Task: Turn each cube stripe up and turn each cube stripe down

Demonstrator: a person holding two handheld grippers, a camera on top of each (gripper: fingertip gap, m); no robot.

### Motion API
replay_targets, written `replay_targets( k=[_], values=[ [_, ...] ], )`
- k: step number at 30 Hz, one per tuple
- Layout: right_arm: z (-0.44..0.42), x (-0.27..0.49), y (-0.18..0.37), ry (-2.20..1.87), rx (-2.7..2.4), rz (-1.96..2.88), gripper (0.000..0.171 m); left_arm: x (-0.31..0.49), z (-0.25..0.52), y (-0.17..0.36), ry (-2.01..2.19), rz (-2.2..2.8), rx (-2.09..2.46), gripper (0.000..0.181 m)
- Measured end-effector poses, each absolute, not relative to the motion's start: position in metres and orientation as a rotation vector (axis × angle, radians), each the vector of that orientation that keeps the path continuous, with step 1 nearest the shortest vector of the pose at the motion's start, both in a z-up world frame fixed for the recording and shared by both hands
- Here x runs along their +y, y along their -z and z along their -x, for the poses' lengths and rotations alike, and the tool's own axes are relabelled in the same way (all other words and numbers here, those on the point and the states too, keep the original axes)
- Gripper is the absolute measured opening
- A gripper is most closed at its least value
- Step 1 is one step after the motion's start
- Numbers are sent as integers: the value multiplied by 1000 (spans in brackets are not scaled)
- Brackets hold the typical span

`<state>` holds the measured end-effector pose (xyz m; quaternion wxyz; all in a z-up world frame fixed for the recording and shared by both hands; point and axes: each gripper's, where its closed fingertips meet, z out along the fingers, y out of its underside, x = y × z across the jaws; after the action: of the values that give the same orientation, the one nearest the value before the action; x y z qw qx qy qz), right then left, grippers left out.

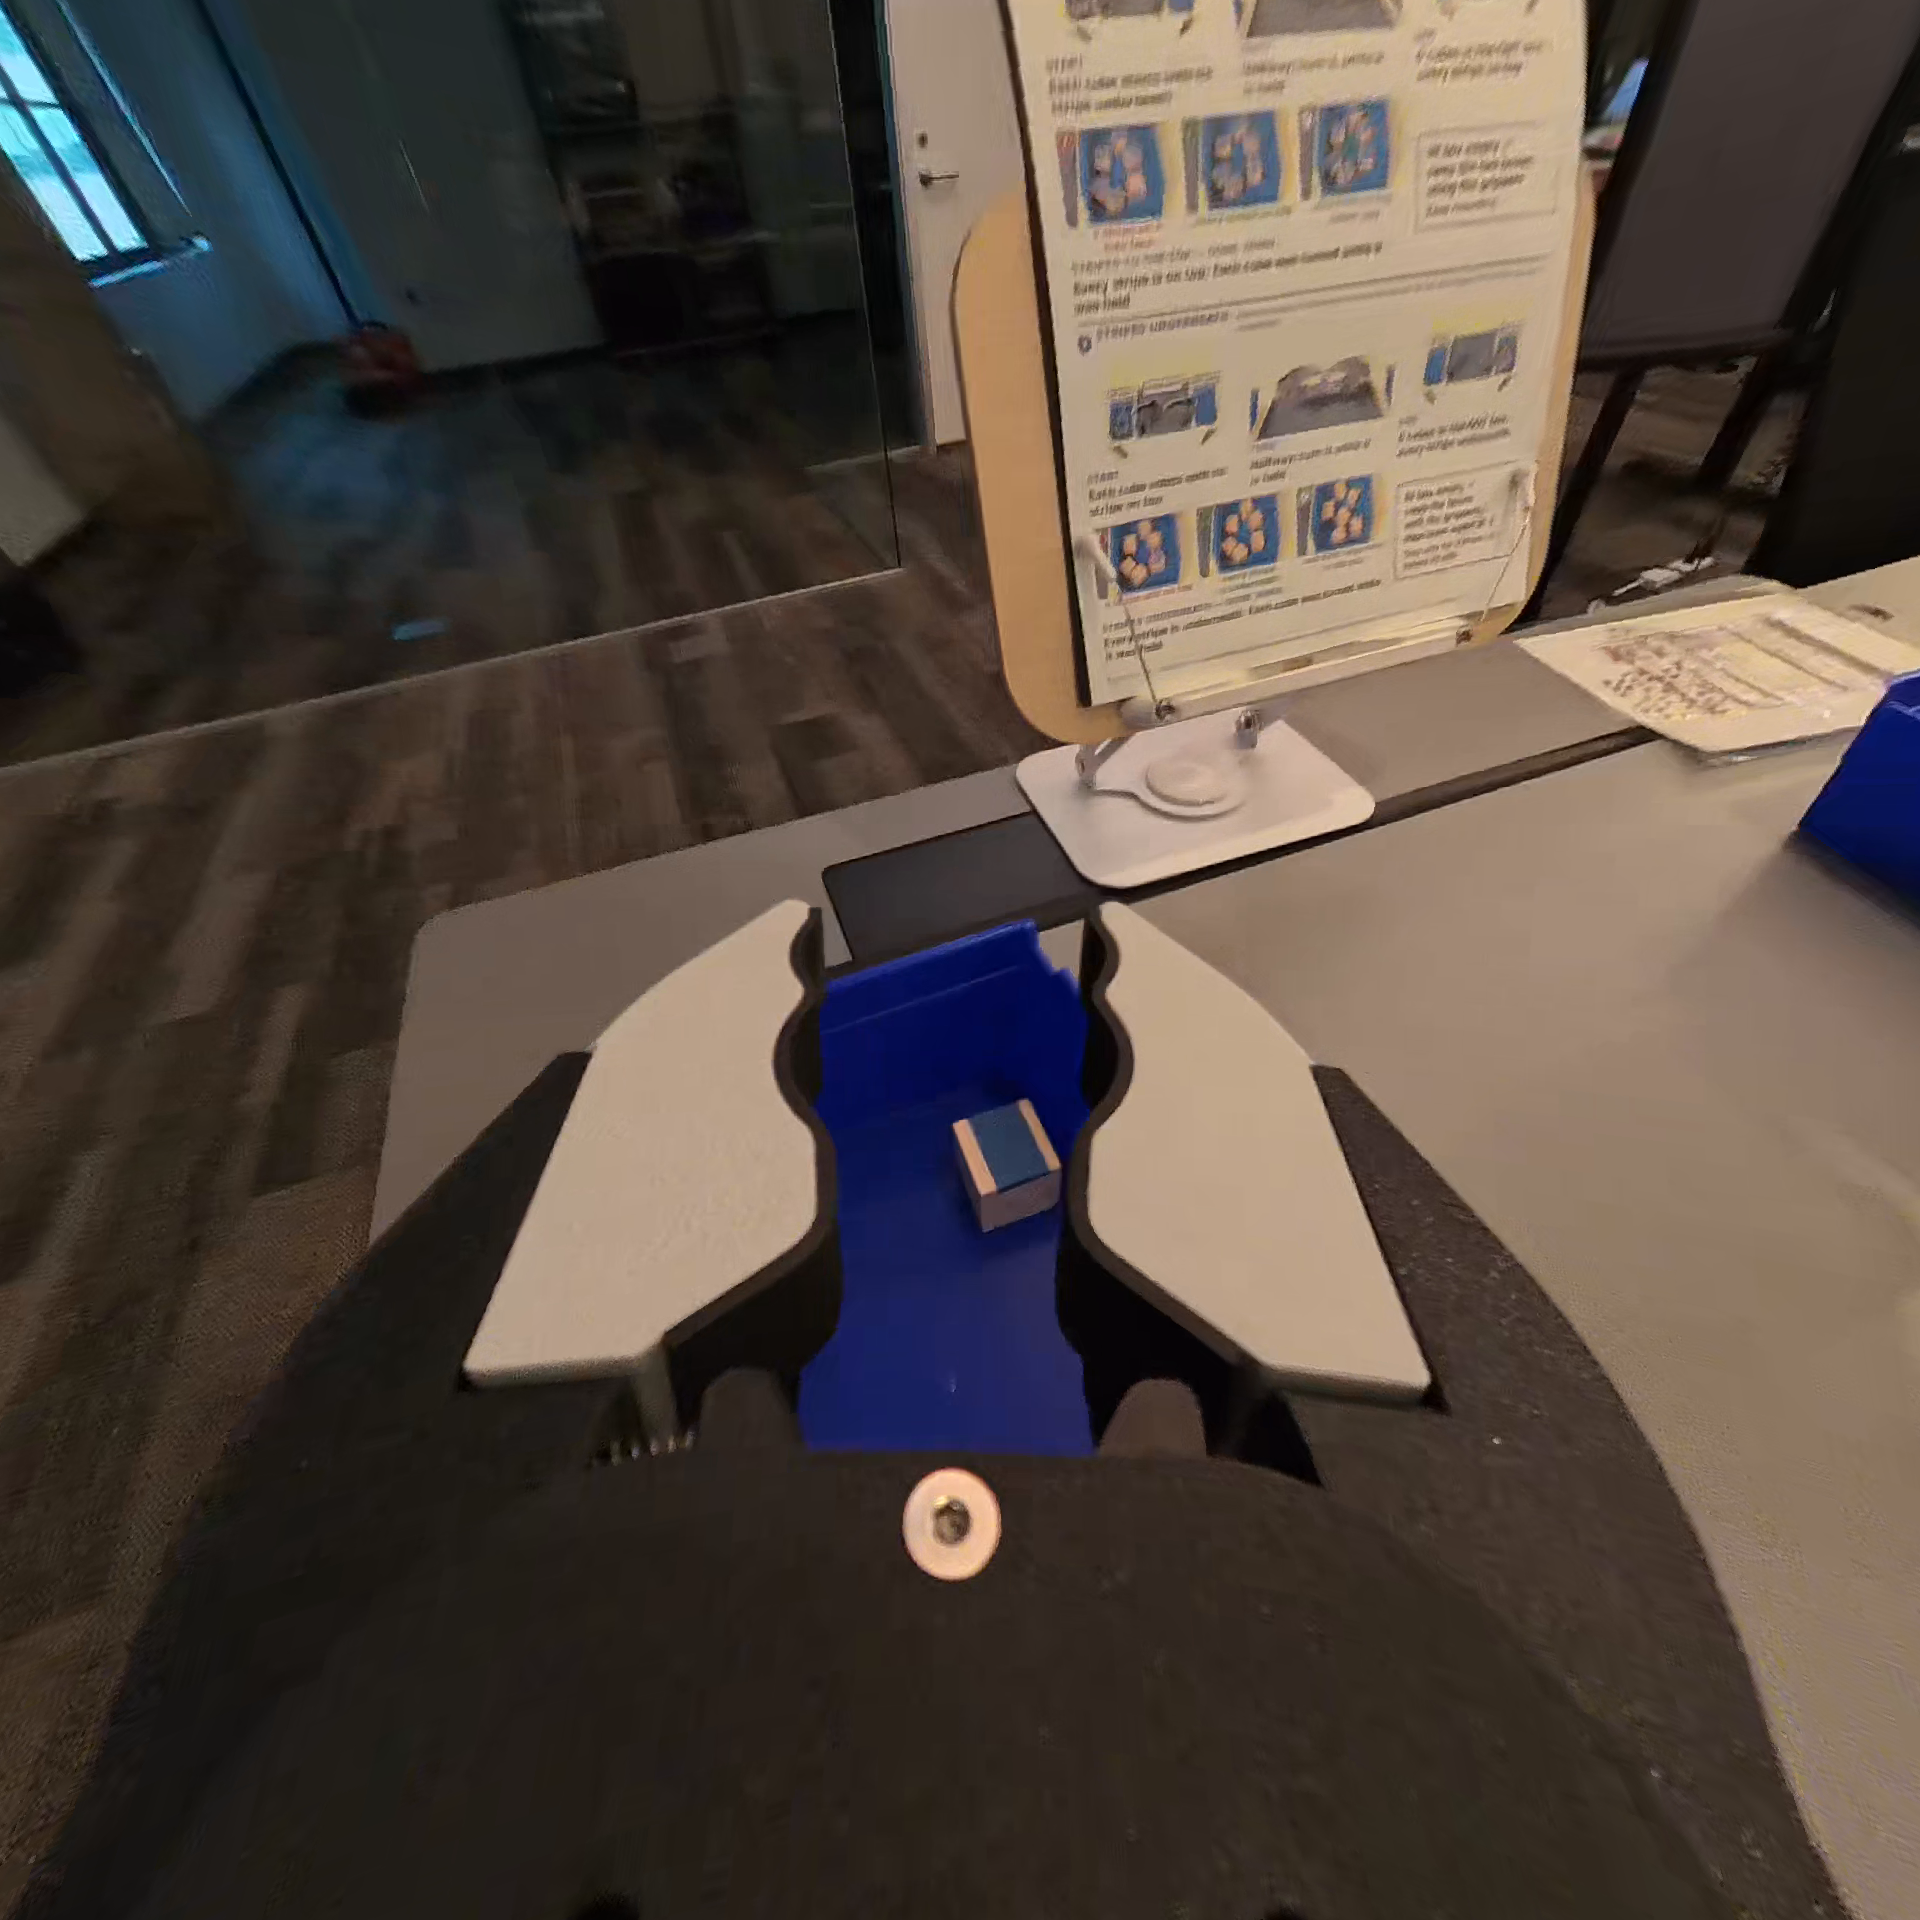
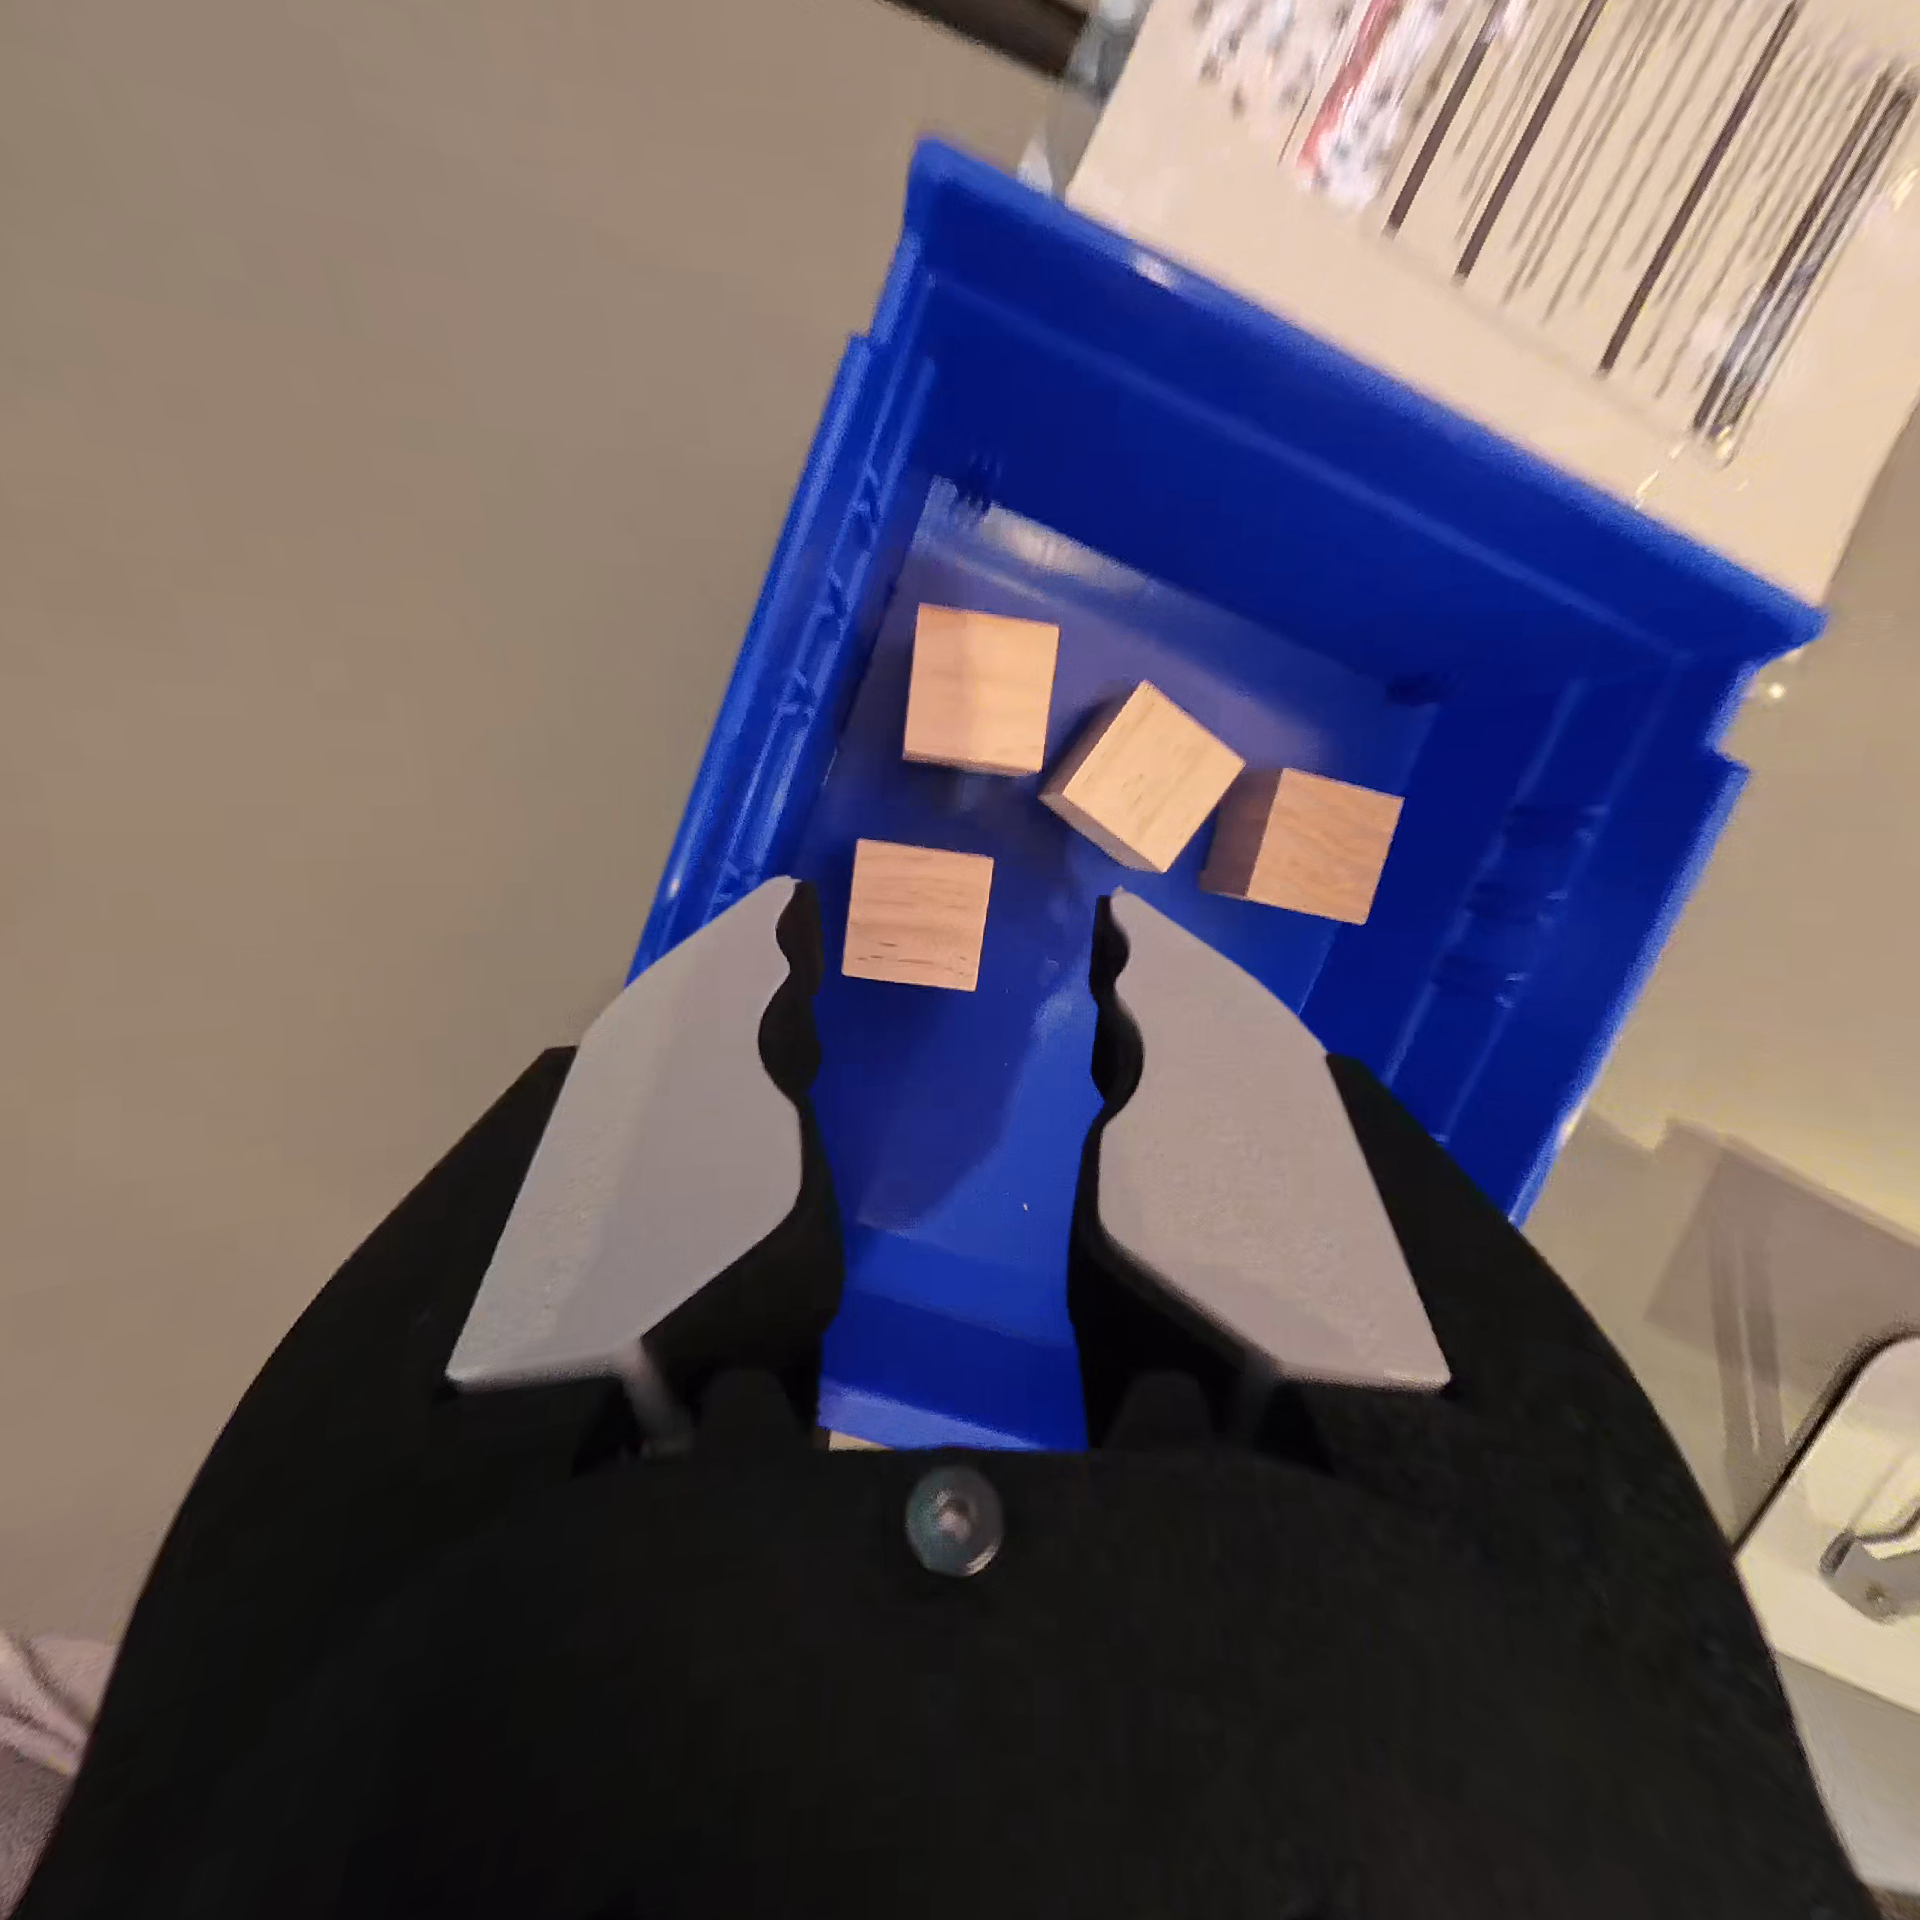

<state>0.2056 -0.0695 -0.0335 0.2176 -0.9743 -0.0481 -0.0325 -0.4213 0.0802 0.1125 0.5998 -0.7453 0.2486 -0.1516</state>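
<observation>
In the left wrist view my left gripper [image 1: 951,930] is open and empty above a blue bin [image 1: 935,1018]. One wooden cube [image 1: 1005,1164] sits on the bin floor between the fingers, its blue stripe facing up. In the right wrist view my right gripper [image 2: 951,914] is open and empty above a second blue bin [image 2: 1299,457]. Several plain wooden cubes lie on its floor with no stripe showing: one just ahead of the left fingertip [image 2: 916,914], one farther back [image 2: 980,691], a tilted one [image 2: 1143,774] and one to the right [image 2: 1304,844].
An instruction sheet on a wooden board with a white stand [image 1: 1195,800] stands at the back of the grey table [image 1: 1507,1039]. A printed sheet [image 1: 1714,665] lies at the far right, beside the corner of the other blue bin [image 1: 1870,800]. The table's left edge drops to a wood floor.
</observation>
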Motion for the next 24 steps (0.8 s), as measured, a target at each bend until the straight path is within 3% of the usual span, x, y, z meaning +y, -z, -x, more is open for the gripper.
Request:
replay_targets(
  k=[7,13,24],
  values=[
    [-192,-62,5,130,-217,2555,44,132,396,-14,462,2152,455,35],
    [-180,-55,2,132,-273,2523,41,148,370,52,370,2391,477,56],
    [-172,-53,6,153,-328,2539,39,155,380,115,53,2601,520,66]
  ],
)
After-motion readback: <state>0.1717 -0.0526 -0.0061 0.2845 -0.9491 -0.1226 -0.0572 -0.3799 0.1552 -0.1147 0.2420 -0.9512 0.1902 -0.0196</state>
